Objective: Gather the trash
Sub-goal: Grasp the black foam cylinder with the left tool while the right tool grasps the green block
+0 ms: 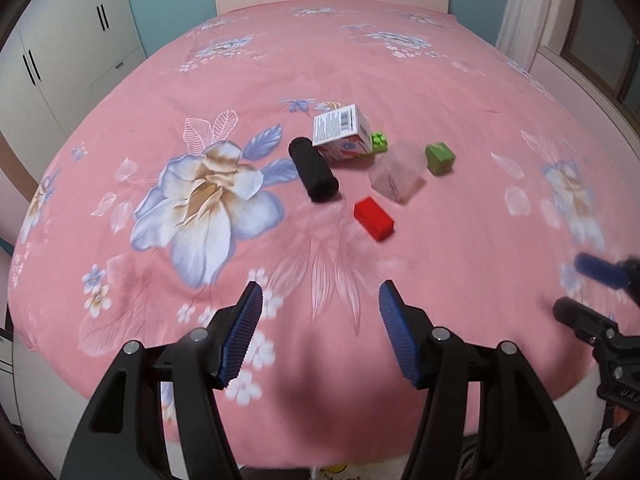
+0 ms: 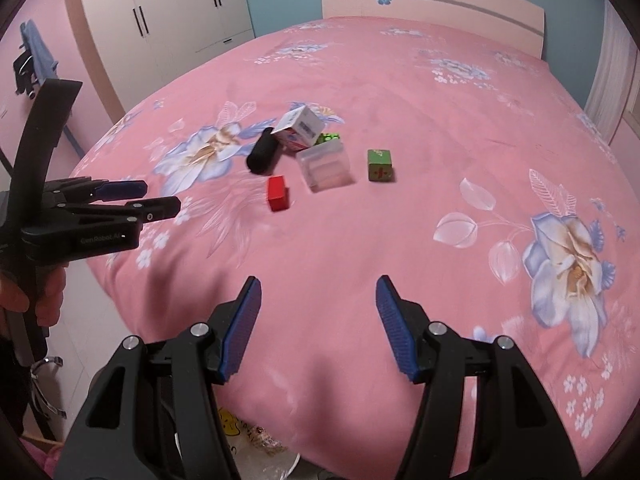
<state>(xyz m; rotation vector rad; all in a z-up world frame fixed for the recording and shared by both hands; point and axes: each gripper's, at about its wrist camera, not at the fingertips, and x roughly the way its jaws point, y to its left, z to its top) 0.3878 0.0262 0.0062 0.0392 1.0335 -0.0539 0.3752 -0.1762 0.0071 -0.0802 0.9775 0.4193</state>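
We hold both grippers above the near edge of the pink floral bedspread [image 1: 360,60]. Our left gripper [image 1: 320,300] stands released with nothing between its blue pads, and our right gripper [image 2: 318,292] likewise. Well ahead, mid-bed, the trash lies clustered: a black cylinder [image 1: 314,176], a white carton [image 1: 342,132], a clear plastic box [image 2: 326,164], a red block [image 1: 374,218] and a green cube [image 2: 379,165].

A: What are the grippers built like?
B: The left gripper [image 1: 320,336] and right gripper [image 2: 318,328] are black plastic with ribbed blue pads and silver screws.
A: Any markings?
B: White lettering on the left one's side.
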